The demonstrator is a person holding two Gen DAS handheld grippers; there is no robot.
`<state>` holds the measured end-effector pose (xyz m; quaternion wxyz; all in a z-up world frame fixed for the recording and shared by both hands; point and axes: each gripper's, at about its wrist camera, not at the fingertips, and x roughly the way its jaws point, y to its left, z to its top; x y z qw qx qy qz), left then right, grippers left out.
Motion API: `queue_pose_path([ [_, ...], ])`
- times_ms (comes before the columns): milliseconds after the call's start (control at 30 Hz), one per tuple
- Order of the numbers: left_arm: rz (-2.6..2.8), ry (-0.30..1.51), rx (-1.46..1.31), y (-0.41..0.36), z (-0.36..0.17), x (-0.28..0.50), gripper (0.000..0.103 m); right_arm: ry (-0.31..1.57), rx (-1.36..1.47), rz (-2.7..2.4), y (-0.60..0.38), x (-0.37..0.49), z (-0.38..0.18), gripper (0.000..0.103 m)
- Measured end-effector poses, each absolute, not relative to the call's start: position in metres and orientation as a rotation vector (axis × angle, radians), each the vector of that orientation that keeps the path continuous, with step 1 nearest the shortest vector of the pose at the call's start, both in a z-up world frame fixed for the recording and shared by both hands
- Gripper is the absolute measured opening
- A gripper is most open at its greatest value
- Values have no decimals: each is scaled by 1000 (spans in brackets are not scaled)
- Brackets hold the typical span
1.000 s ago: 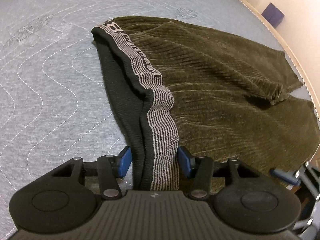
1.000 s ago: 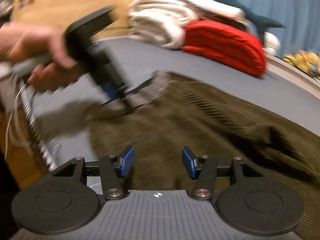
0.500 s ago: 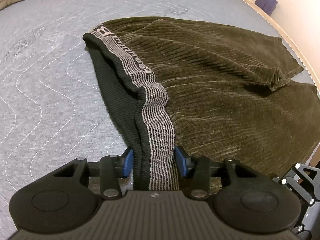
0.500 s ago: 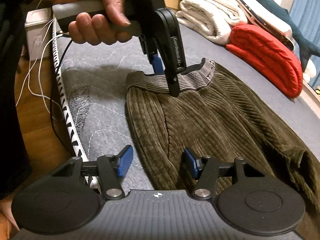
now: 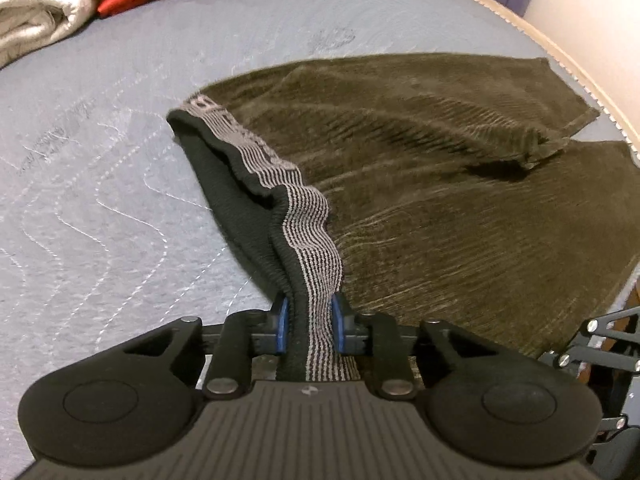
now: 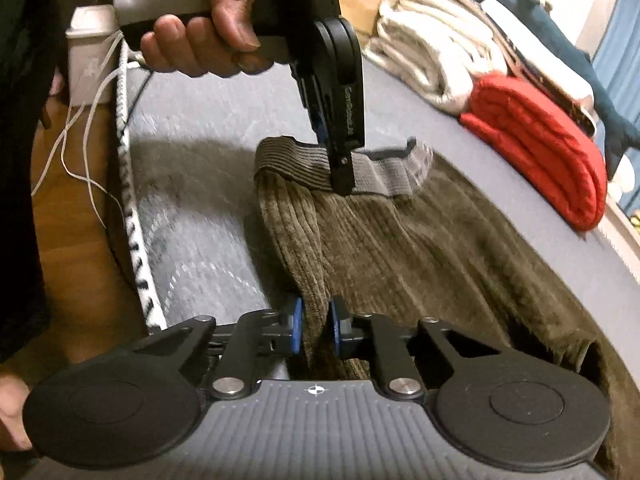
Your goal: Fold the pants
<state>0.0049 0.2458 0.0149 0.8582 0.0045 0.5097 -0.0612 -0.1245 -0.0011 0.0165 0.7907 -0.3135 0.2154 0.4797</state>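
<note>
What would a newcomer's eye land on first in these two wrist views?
The olive corduroy pants spread across the grey quilted mattress, with the left gripper clamped on their striped waistband. The right gripper pinches the pants' side edge, and a bright red folded blanket sits behind.

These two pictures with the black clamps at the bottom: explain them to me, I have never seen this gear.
A person holds one hand-held gripper in each hand, and a small camera on each looks forward along its fingers. The left one's picture shows the left hand-held gripper, just closed on the striped waistband of olive corduroy pants lying on a grey quilted mattress. The right one's picture shows the right hand-held gripper, also just closed, pinching the pants' side edge, with the person's hand holding the left tool beyond. Folded red and white blankets lie farther back.
</note>
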Motion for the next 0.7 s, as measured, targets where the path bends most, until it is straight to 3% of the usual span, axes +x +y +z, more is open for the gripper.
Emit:
queue_pose_path([
  [267, -78, 1177, 76, 249, 11, -3, 19, 433, -677, 1114, -3, -139, 18, 12],
  [300, -55, 1196, 107, 247, 6, -1, 30, 450, -704, 1112, -1, -139, 13, 16],
  [333, -42, 1187, 122, 246, 8, 0, 35, 467, -723, 1110, 1, -139, 8, 17],
  [433, 16, 1058, 95, 248, 37, 1, 38, 454, -707, 1089, -2, -140, 15, 21],
  [500, -7, 961, 66, 245, 57, 1, 41, 444, -633, 1084, -10, -137, 30, 42],
  [567, -85, 939, 42, 235, 62, 3, 42, 435, -547, 1055, -20, -132, 42, 52],
  [700, -245, 1007, 75, 212, 36, 13, 42, 517, -367, 985, -43, -109, 52, 56],
])
